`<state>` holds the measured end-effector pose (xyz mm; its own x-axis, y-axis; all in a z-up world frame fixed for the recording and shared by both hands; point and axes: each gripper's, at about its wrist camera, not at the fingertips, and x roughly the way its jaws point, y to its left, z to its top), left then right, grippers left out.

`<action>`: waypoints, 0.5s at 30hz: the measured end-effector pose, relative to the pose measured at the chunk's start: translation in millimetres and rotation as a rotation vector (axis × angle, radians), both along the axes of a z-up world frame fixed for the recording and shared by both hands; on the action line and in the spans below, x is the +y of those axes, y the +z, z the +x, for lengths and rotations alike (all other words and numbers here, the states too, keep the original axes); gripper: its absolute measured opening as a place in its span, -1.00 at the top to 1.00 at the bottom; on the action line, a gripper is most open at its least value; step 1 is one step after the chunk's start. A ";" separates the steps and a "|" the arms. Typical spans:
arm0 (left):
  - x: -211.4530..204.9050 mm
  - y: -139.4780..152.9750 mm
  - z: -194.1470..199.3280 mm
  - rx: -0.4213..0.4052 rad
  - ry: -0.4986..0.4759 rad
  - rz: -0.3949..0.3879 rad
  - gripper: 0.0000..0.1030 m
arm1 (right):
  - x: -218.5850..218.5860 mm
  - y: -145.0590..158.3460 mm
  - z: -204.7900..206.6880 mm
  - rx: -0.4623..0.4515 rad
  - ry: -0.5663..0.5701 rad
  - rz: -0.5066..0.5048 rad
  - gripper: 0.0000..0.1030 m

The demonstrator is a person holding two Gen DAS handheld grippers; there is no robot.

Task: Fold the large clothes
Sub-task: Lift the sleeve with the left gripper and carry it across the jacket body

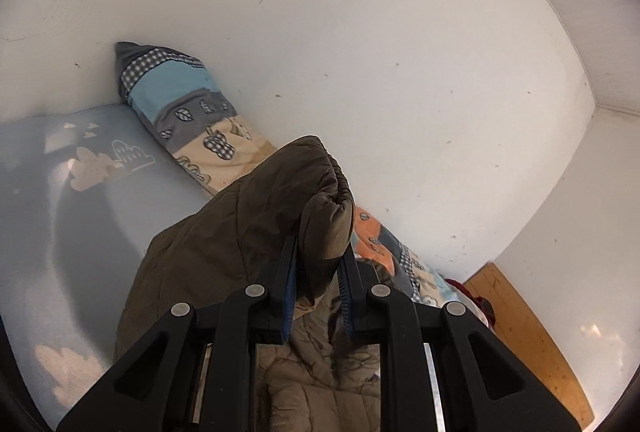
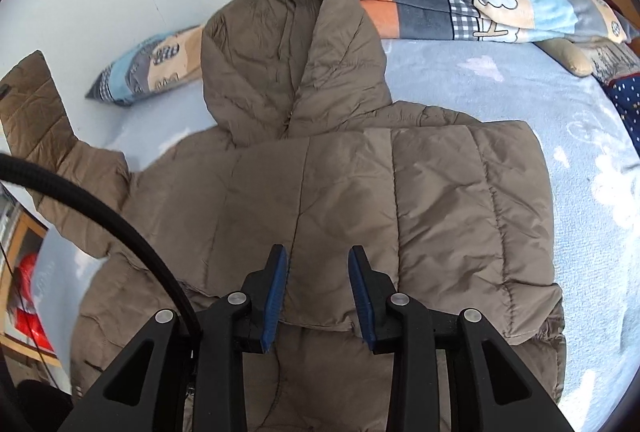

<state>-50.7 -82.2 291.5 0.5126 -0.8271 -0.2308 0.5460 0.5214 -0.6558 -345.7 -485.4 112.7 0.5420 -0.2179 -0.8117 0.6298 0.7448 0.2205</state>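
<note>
Olive puffer jacket [image 2: 320, 172] lies spread on the blue bed [image 2: 500, 92], hood far. Left gripper [image 1: 318, 256] is clamped on its lifted sleeve cuff [image 1: 328, 220]; right gripper [image 2: 318, 264] hovers over the jacket's near middle, jaws parted, gripping nothing.

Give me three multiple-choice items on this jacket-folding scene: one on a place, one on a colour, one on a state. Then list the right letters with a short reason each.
1. Where does the jacket lie?
A. on a light blue bed cover
B. on a wooden floor
C. on a hanger

2. What colour is the jacket?
A. red
B. olive-brown
C. white

3. What is the left gripper doing?
A. hanging open and empty
B. clamping the sleeve cuff
C. holding a pillow

Answers:
1 A: the bed cover shows around the jacket.
2 B: the quilted fabric is olive-brown in both views.
3 B: the sleeve cuff sits pinched between its jaws, lifted off the bed.
</note>
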 end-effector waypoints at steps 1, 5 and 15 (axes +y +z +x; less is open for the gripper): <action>-10.1 2.2 -9.5 -0.005 -0.027 0.008 0.66 | -1.9 3.0 -2.5 -0.009 -0.006 0.005 0.32; -59.2 3.1 -50.2 -0.016 -0.135 0.048 0.66 | -11.0 20.8 -16.6 -0.057 -0.045 0.011 0.32; -180.3 -37.3 -142.3 0.065 -0.324 0.126 0.66 | -42.0 67.3 -57.9 -0.202 -0.160 0.033 0.32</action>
<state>-192.9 -262.5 254.2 0.2093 -0.9071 -0.3651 0.6557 0.4072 -0.6358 -403.6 -527.4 180.0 0.6549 -0.2892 -0.6982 0.6795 0.6297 0.3765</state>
